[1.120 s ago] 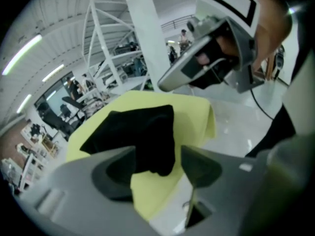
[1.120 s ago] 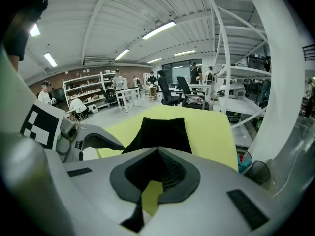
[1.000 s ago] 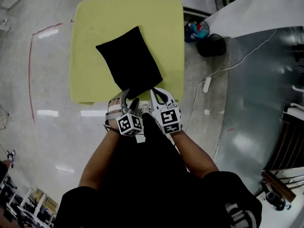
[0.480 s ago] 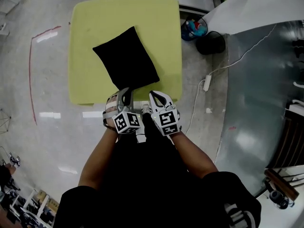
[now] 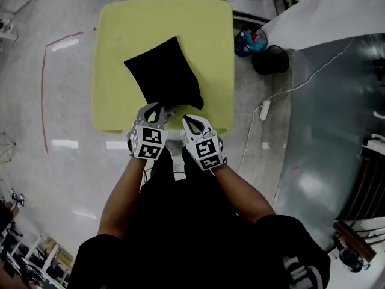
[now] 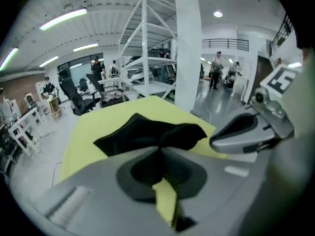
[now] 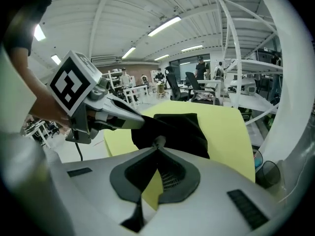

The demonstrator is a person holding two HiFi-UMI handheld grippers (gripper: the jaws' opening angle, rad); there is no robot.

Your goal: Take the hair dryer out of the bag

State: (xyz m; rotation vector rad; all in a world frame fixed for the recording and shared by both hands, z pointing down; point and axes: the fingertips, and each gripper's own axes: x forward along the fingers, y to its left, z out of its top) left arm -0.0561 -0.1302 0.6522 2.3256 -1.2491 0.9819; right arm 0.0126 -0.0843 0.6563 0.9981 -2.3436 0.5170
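Bag (image 5: 163, 77), black and soft, is lying on the yellow-green table (image 5: 120, 29) in the head view, toward the near edge where the person is standing. Left gripper (image 5: 153, 108) and right gripper (image 5: 186, 119) are sitting side by side, just apart, both tipping down onto the bag's near end. Hair dryer is not showing anywhere, so it is presumably sitting inside the bag.

Left gripper view: the jaws have just been closing and are now standing together. Black fabric of the bag (image 6: 147, 132) is pinched at the tips and puckering toward them. The right gripper (image 6: 241, 132) is showing just beside, at the right.

Right gripper view: the jaws are standing together as well, tips (image 7: 158, 142) sitting right on the bag's (image 7: 179, 129) near edge. It is looking like a nip on the fabric there, though the bite is small. At the left, the left gripper (image 7: 140, 124) is holding a fold of the bag up off the table.

Step in hand, as a judgement: the person is getting 2 grips on the bag's mouth, so this is the opening stage, with the dryer not yet out. The next move is calling for the 2 grips to pull apart and spread the mouth. After that, 1 gripper needs to let go and reach in for the dryer while the other is pinning the bag. If either grip is catching both layers, the mouth will not be opening.
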